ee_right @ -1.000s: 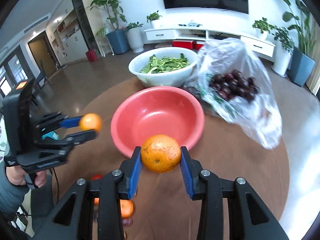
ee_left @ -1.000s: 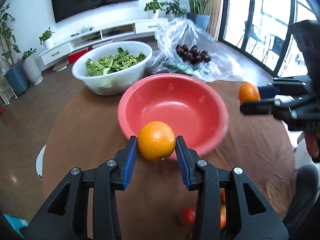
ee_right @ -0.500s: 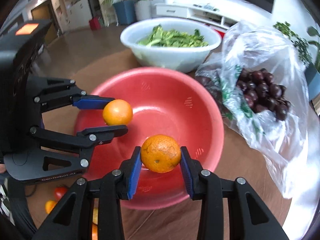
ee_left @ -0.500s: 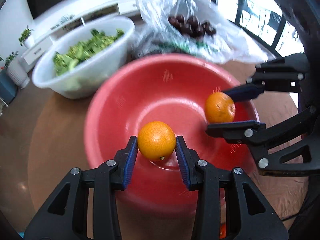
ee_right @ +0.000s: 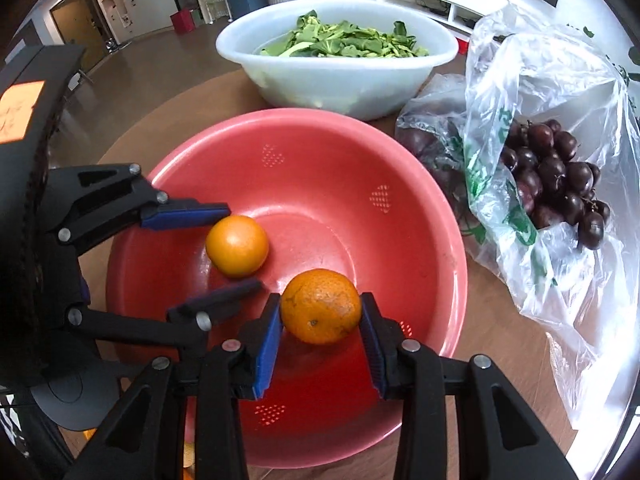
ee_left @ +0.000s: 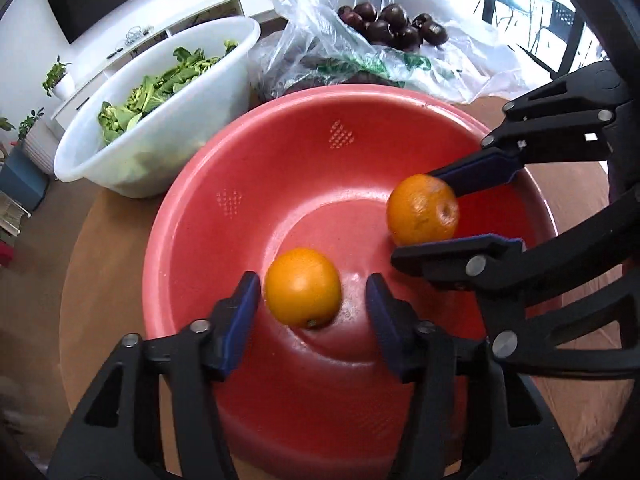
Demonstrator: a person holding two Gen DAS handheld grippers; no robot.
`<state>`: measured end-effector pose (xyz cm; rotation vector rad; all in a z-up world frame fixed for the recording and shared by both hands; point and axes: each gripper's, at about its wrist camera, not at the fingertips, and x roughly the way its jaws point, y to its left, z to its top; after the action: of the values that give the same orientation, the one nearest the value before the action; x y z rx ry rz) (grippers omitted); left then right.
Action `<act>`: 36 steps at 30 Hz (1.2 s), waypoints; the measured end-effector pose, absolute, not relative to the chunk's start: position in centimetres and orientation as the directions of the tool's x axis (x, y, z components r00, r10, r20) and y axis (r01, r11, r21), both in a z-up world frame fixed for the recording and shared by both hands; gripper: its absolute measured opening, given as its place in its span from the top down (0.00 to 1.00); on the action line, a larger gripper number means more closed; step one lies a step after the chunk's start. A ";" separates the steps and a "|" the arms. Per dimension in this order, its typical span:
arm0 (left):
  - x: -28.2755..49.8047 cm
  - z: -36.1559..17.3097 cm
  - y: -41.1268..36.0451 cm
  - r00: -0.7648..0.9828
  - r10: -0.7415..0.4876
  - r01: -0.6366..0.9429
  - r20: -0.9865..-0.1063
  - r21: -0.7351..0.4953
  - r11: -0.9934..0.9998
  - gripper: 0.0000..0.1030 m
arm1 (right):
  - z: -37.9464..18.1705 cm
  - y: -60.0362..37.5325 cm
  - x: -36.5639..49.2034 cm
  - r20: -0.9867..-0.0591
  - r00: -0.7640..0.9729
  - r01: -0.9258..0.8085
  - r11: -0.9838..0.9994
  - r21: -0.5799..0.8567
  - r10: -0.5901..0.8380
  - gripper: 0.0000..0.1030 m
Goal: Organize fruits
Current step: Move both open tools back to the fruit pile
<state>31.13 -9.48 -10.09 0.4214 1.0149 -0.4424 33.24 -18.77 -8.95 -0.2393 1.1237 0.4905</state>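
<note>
- The bench [ee_right: 492, 336] is round and brown, carrying a red bowl, a white tub of greens and a bag of dark fruit.
- The white tub [ee_right: 340, 76] of greens sits behind the red bowl, touching or nearly touching its far rim.
- The bag [ee_right: 568, 92], clear plastic, lies beside the bowl with dark cherries [ee_right: 560, 176] spilling toward its mouth; none of them has been sorted yet.
- The red bowl [ee_left: 248, 148] is the target, and holds nothing but the two oranges now arriving.
- The left gripper [ee_left: 314, 300] hangs over the bowl's floor with its fingers opening: the smooth orange [ee_left: 303, 288] sits between them, a clear gap on one side, so I judge it released or nearly so.
- The right gripper [ee_right: 320, 320] has its fingers clamped on the rough orange [ee_right: 320, 306], held low inside the bowl and not yet let go.
- The smooth orange is bright and glossy; the rough one is duller, dimpled, with small dark specks.
- At the bottom edge of the right view a few more small orange fruits [ee_right: 188, 450] show on the bench, so the job looks early: two nearly placed, several left.
</note>
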 end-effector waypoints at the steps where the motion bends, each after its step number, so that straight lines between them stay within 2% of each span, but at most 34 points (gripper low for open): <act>1: 31.1 -10.1 -9.5 0.460 -0.154 0.531 -0.874 0.133 0.837 0.45 | -9.0 -18.8 33.2 -0.903 0.339 -0.493 0.867 0.069 0.265 0.59; 4: 31.0 -9.9 -9.6 0.476 -0.139 0.529 -0.868 0.156 0.834 0.38 | -8.9 -19.0 33.1 -0.891 0.360 -0.488 0.870 0.074 0.278 0.55; 7: 30.3 -9.1 -9.4 0.513 -0.112 0.528 -0.851 0.210 0.823 0.35 | -8.3 -19.4 32.7 -0.880 0.381 -0.467 0.881 0.080 0.283 0.43; 13: 25.9 -5.7 -8.4 0.600 -0.095 0.500 -0.794 0.280 0.819 0.26 | -4.8 -20.4 29.9 -0.837 0.463 -0.460 0.886 0.054 0.292 0.39; 15: 23.8 -4.5 -7.5 0.617 -0.123 0.498 -0.778 0.264 0.826 0.21 | -2.9 -21.2 27.6 -0.793 0.513 -0.462 0.884 0.066 0.327 0.30; 17: 21.5 -3.3 -6.4 0.622 -0.170 0.495 -0.764 0.216 0.842 0.15 | -1.4 -22.1 25.3 -0.742 0.561 -0.461 0.883 0.088 0.367 0.13; 19: 18.9 -2.3 -5.0 0.616 -0.238 0.492 -0.751 0.130 0.861 0.11 | -0.3 -23.4 21.8 -0.688 0.611 -0.451 0.886 0.104 0.392 0.06; 22: 15.3 -1.9 -2.5 0.584 -0.332 0.471 -0.741 -0.023 0.882 0.01 | -0.5 -24.3 18.0 -0.675 0.603 -0.461 0.877 0.139 0.424 0.06; 24: 12.9 -2.2 -0.9 0.561 -0.387 0.446 -0.732 -0.126 0.886 0.00 | -1.0 -24.8 14.9 -0.667 0.616 -0.447 0.883 0.142 0.419 0.06; 26: 10.3 -2.3 0.2 0.569 -0.427 0.444 -0.703 -0.175 0.879 0.00 | -1.7 -24.9 12.5 -0.658 0.617 -0.444 0.881 0.163 0.432 0.06; 30: 4.3 -2.0 1.6 0.690 -0.405 0.431 -0.599 -0.109 0.896 0.00 | -3.1 -24.6 8.7 -0.656 0.614 -0.426 0.884 0.191 0.438 0.06; 32: 2.8 -2.4 1.7 0.658 -0.397 0.431 -0.640 -0.112 0.895 0.00 | -3.8 -24.2 7.1 -0.656 0.620 -0.418 0.888 0.189 0.431 0.06; 34: 1.7 -3.3 1.8 0.643 -0.333 0.383 -0.690 -0.087 0.920 0.00 | -5.0 -23.6 5.9 -0.668 0.616 -0.407 0.895 0.184 0.418 0.06; 36: 0.6 -4.2 1.6 0.636 -0.289 0.360 -0.715 -0.056 0.931 0.00 | -6.4 -22.6 5.2 -0.701 0.604 -0.400 0.905 0.145 0.379 0.10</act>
<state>0.61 1.64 -4.23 0.0947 0.7994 -0.3711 5.22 -22.64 -6.42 -0.0281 0.8049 0.4505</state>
